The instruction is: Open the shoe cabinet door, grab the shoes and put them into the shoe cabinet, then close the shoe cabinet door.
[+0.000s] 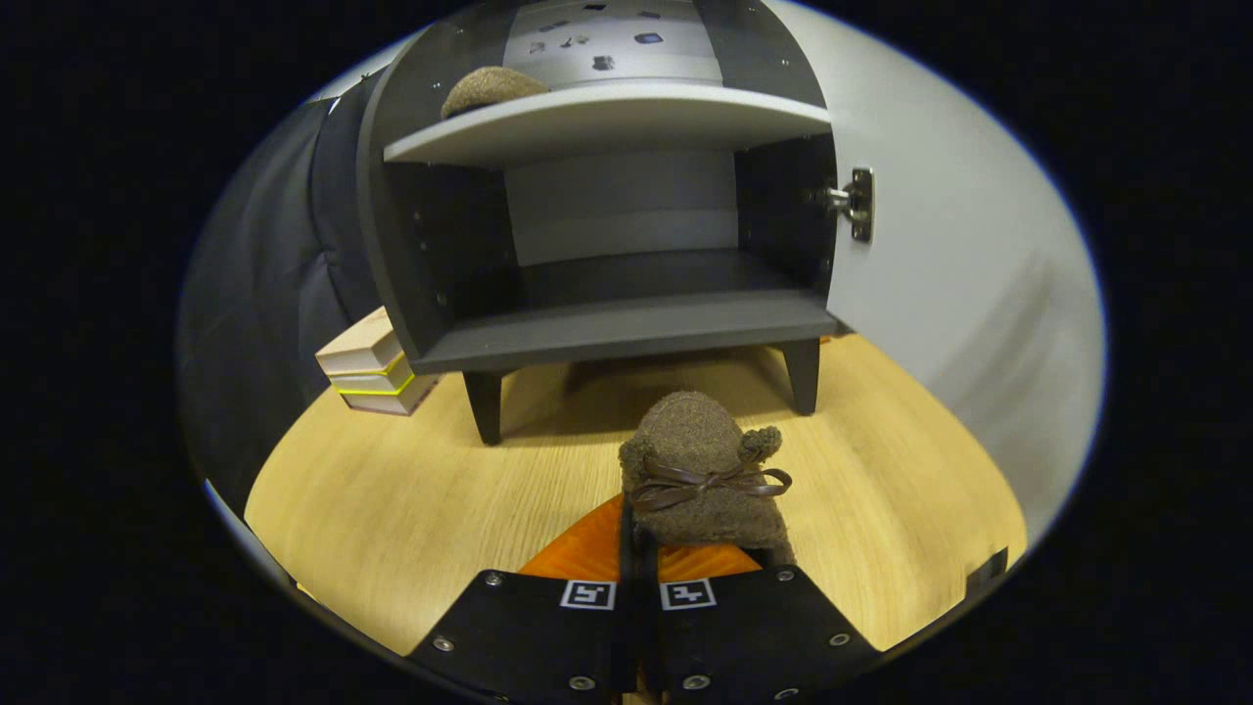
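Shoe (707,465) of brown fuzzy fabric, with a thin ribbon bow (707,484) tied across it, sits just ahead of the gripper (636,558); the two fingers are drawn close together, almost meeting, and the shoe's near edge seems to be caught between their tips, though the contact itself is hidden and I cannot tell for certain that both press on it. Under it shows an orange mat or tray (587,558), lying on the wooden desk (392,509) toward its near edge.

Beyond, near the desk's far edge, stands the shoe cabinet (626,333) on short legs, its door (940,274) swung wide to the right on a metal hinge (857,204); the lower compartment is bare, and on the upper shelf (607,122), at its left end, rests a second shoe (489,90) of the same stuff. A stack of books (377,372) lies beside the cabinet's left leg.

Judging by its look, the shoe is light and soft; it will give under the fingers rather than slip, so a pinch on a thick part of the fabric wall or collar should hold; the ribbon is too thin and loose to trust. Being limp, it may sag or swing as it is carried; nothing about it looks fragile.
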`<state>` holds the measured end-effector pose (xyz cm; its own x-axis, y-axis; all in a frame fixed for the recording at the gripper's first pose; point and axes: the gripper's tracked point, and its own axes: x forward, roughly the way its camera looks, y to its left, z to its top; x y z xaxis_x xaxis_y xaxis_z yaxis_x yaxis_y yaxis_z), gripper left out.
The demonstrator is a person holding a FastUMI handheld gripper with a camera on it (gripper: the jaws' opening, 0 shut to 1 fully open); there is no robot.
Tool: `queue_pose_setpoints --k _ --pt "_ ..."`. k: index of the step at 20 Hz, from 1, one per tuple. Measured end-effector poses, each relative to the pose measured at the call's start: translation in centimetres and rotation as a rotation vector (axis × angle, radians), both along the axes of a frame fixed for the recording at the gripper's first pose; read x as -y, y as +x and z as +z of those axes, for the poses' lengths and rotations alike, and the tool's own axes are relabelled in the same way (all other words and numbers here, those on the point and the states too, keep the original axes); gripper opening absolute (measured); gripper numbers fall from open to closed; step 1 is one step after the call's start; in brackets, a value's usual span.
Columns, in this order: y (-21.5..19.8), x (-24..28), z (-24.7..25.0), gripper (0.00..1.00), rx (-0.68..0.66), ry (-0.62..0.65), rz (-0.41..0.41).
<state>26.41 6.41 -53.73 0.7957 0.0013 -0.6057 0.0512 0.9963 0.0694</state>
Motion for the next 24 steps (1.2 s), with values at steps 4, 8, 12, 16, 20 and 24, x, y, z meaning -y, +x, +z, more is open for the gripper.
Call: queue_pose_setpoints --k 4,8,12,16,20,24 --pt "-0.2 -0.4 7.9 0.03 0.082 -0.002 0.013" --pt "0.1 -0.8 17.1 0.02 0.193 -0.019 0.028" --pt "0.6 -0.9 24.8 0.02 0.296 -0.039 0.027" --pt "2.4 -0.6 29.4 0.02 0.343 -0.098 0.046" --pt "6.6 -0.3 30.7 0.02 0.347 -0.108 0.057" --pt "12.0 0.2 31.1 0.02 0.358 -0.098 0.071"
